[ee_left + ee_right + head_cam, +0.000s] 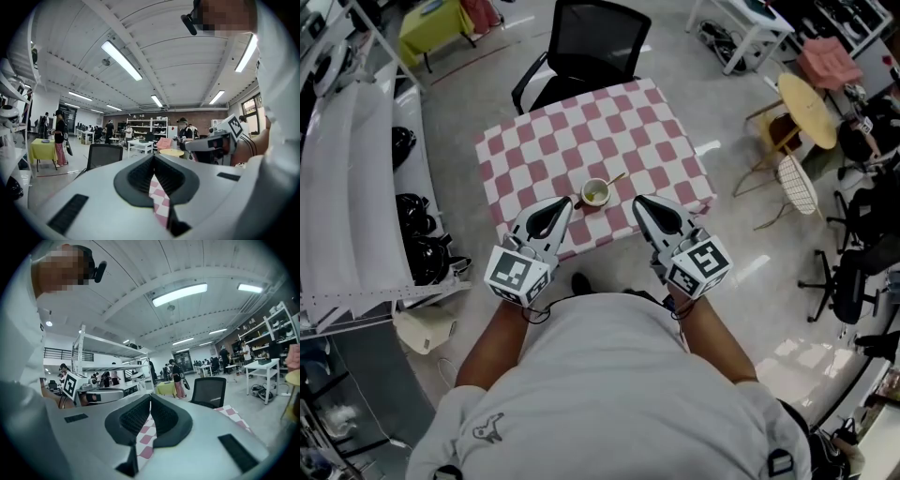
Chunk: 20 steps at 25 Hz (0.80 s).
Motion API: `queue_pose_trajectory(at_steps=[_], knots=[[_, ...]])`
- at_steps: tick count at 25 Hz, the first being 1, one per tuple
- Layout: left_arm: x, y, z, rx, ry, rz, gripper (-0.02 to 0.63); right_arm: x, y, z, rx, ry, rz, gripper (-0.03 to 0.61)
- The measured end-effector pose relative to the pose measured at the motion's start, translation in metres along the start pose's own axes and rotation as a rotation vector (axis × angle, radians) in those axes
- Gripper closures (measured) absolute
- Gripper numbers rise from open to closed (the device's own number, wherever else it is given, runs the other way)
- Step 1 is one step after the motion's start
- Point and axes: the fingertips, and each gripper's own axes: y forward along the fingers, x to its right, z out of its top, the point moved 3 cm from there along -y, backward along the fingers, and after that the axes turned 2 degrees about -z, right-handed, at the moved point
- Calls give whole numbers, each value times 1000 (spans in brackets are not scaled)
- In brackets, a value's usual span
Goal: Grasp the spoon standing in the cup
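A small pale cup point(595, 193) stands near the front of a table covered in a red-and-white checked cloth point(581, 131). A spoon point(616, 178) stands in the cup, its handle leaning out to the right. My left gripper point(564, 202) hovers just left of the cup and nearer to me, its jaws together and empty. My right gripper point(640, 201) hovers just right of the cup, also shut and empty. In the left gripper view the left gripper point(153, 159) shows only a sliver of cloth between its jaws, as does the right gripper point(150, 398) in its own view. Neither gripper view shows the cup.
A black office chair point(591, 42) stands at the table's far side. White shelving point(347, 187) runs along the left. A round yellow table point(807, 109) and a wire chair point(797, 184) stand to the right. People stand far back in the room.
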Motion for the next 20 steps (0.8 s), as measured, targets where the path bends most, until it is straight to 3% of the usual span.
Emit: queue_pose_trajectory(at_steps=[8,20], knots=[[-27,-12,-15,-14,-19,-22,603,-14,40,-18,-29,29,-17,545],[-47,1,-31,-32,-53,-24,603,13,70,-45,-103,72,-8,545]])
